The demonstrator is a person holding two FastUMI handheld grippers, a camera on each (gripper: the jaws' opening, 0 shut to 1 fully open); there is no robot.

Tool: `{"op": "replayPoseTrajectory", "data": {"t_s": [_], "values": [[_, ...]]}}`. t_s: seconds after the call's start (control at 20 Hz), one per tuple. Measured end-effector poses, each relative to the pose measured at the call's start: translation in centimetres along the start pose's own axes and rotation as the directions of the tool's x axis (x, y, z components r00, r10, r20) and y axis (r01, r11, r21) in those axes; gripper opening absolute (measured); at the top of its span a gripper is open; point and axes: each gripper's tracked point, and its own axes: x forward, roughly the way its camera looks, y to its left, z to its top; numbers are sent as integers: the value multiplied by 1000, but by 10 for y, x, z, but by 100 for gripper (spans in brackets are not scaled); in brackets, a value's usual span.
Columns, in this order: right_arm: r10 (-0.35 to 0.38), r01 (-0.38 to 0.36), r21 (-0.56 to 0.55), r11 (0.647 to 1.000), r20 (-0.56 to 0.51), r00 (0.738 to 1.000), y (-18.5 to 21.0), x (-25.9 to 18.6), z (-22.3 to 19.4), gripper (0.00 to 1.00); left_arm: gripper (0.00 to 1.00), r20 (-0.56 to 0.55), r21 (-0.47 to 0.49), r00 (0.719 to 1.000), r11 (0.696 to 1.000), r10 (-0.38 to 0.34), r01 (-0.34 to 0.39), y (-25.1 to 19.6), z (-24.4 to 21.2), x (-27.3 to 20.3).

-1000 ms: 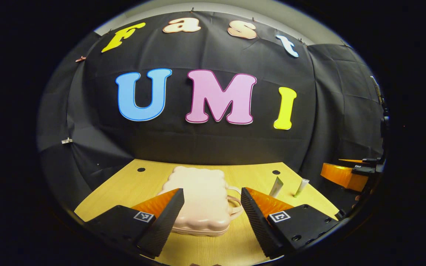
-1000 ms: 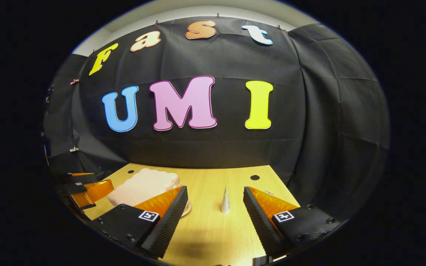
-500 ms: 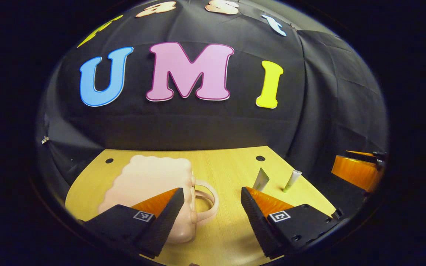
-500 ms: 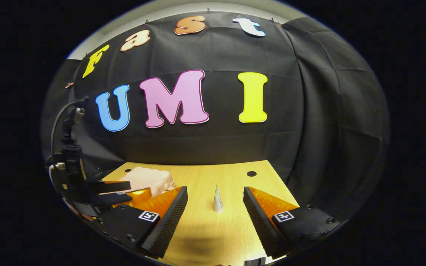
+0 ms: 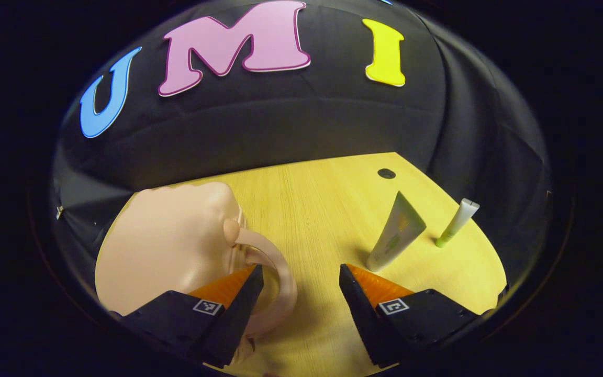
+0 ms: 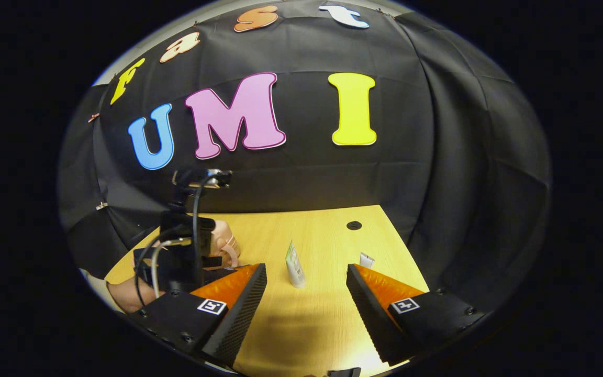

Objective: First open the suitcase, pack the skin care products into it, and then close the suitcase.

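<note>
The left gripper (image 5: pixel 300 272) has its fingers spread wide, grasping nothing; its left finger (image 5: pixel 238 298) overlaps the loop of the handle (image 5: pixel 275 272) on the closed pink suitcase (image 5: pixel 170 246), though contact cannot be judged. A square coded marker sits on each finger; no readable wording shows there. Beyond the right finger stands a pale green-printed tube (image 5: pixel 397 233), its print too small to read, and just beside it a slim white-and-green tube (image 5: pixel 457 222), both upright on the wooden counter (image 5: pixel 312 209).

The right gripper (image 6: pixel 305 275) is likewise released, fingers apart over bare counter, with the printed tube (image 6: pixel 294 264) standing between and beyond them and the slim tube's cap (image 6: pixel 366 259) near the right finger.

Compared with a second ago, the left gripper has dropped and swung close to the suitcase handle, and it now appears cabled in the right gripper view (image 6: pixel 186 246).
</note>
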Motion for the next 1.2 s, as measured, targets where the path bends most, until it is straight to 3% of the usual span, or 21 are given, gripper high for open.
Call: {"op": "replayPoseTrajectory", "data": {"t_s": [0.05,0.15,0.2,0.25,0.3,0.35,0.4,0.55,0.8,1.05,1.2], "values": [[3,-3,6,1000,-5,1000,-1,2,0,97,92,-15,7,1000,1000,27,-27,3,-2,9],[12,-11,25,1000,-37,999,0,3,-6,97,76,-55,12,996,997,72,-72,10,-11,26],[16,-14,34,999,-48,999,0,5,-7,97,59,-79,11,993,996,93,-93,14,-18,31],[19,-17,38,999,-50,999,0,7,-7,97,52,-112,5,988,995,104,-104,17,-24,36],[20,-19,35,999,-52,998,0,9,-7,97,38,-128,-2,984,992,121,-122,22,-28,34],[24,-22,30,999,-57,998,1,10,-9,97,34,-131,-21,986,994,103,-106,20,-29,35],[30,-28,30,999,-62,998,3,10,-10,97,23,-129,-8,989,997,77,-79,16,-26,34],[59,-57,28,998,-68,996,15,13,-9,97,14,-110,51,992,997,62,-56,19,-3,17],[90,-89,12,996,-67,994,35,13,-10,97,12,-5,-167,1000,986,-20,19,48,73,-37],[103,-103,-8,995,-57,993,52,19,-6,98,12,173,-196,982,979,81,-46,185,160,-112],[88,-90,-16,996,-58,994,55,24,-5,97,12,201,-187,963,972,177,-140,289,160,-132]]}}
